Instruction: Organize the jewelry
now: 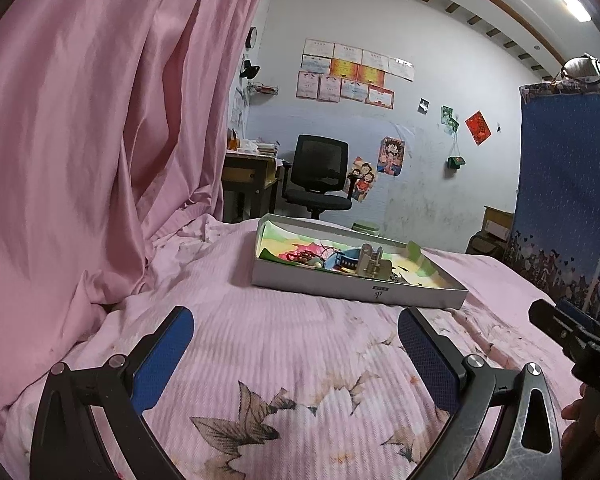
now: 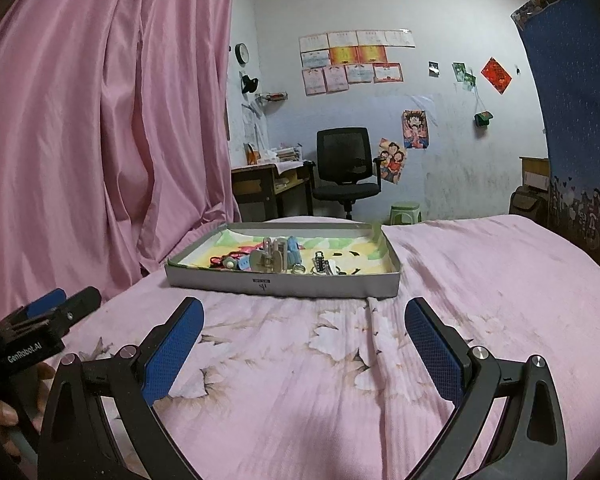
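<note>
pink curtain hangs at far left. left gripper is spread wide over the bedspread, pinching nothing. ahead, on the bed, sits a shallow box with the jewelry heaped inside it. right gripper is likewise spread and empty, short of the box.

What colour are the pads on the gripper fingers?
Blue, with a fine textured surface, on black arms. The right gripper's pads show it best in the right wrist view.
</note>
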Tool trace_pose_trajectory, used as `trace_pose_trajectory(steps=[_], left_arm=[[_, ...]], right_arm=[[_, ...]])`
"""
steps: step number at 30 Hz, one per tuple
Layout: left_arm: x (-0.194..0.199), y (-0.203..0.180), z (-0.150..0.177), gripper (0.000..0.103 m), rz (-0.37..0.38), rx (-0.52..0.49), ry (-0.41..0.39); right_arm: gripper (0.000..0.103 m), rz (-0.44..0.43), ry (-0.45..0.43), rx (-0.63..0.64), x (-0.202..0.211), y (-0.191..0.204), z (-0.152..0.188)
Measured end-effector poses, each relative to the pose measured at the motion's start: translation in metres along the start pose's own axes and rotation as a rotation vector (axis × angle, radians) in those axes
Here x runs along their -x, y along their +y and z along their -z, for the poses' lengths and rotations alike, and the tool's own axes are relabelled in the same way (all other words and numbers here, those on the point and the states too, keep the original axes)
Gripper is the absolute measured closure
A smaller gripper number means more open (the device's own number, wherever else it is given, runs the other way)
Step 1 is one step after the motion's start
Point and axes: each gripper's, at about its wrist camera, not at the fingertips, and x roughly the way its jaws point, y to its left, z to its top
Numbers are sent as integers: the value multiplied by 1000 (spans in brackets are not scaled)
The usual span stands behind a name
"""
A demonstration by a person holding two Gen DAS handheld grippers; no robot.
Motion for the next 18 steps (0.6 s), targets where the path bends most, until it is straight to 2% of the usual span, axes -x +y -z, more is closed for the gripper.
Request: trace_pose_trajectory(steps=[18], left_arm=[[-1, -5, 6, 0, -13, -40, 2]], right_arm=[[4, 26, 37, 26, -8, 6, 4]])
